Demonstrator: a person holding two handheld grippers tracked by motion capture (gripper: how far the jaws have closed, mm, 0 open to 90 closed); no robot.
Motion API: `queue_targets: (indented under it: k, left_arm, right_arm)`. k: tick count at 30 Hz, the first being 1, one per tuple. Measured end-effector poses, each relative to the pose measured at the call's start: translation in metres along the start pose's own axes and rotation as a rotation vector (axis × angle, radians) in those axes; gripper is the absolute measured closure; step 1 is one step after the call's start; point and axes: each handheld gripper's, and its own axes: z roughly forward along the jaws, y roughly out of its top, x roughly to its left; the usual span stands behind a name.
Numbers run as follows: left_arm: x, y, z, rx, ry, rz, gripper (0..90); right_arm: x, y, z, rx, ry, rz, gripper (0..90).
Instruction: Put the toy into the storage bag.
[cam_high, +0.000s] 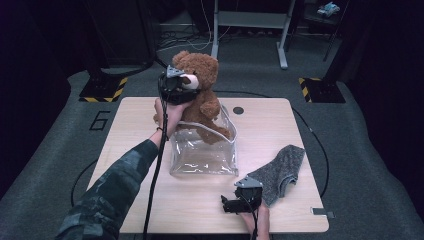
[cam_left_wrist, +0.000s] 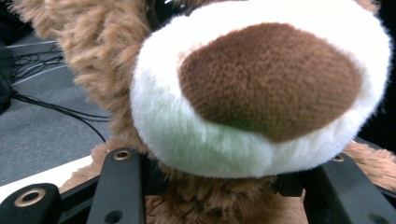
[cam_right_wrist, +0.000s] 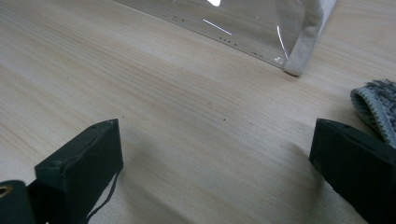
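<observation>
Gripping teddy bear (neck): left tongs half-spread | right tongs wide, empty

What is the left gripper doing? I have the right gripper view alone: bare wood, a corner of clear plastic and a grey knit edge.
Observer: The left gripper is clamped on the neck of a brown teddy bear, just under its muzzle.
Operator: Where is the bear relative to that plastic?
Observer: The plastic is a clear pouch standing open on the table. The bear's legs are inside it, and its head and chest are above the rim.
Operator: And the grey knit?
Observer: It is a grey cloth, perhaps a sock, lying flat to the pouch's right and apart from it.
</observation>
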Motion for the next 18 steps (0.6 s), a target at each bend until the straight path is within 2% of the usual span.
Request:
queue_targets:
  k: [2,5,8,14,18]
  left_arm:
    - [0.000,-0.002,0.000,0.007,-0.016,-0.013,48.7]
    - [0.000,-0.003,-0.001,0.018,-0.018,-0.007,48.3]
    - [0.000,-0.006,0.000,0.032,-0.018,-0.011,47.8]
    - [-0.002,-0.014,0.002,0.090,-0.012,-0.027,46.6]
    - [-0.005,-0.019,0.006,0.149,-0.018,-0.019,45.5]
  right_arm:
    - [0.000,0.000,0.000,0.000,-0.001,-0.003,1.9]
    - [-0.001,0.000,0.000,0.000,-0.004,-0.008,1.9]
    - [0.000,0.000,0.000,-0.003,-0.005,0.008,2.0]
    - [0.000,0.000,0.000,-0.002,-0.001,0.007,1.9]
    - [0.000,0.000,0.000,-0.001,-0.001,0.006,1.9]
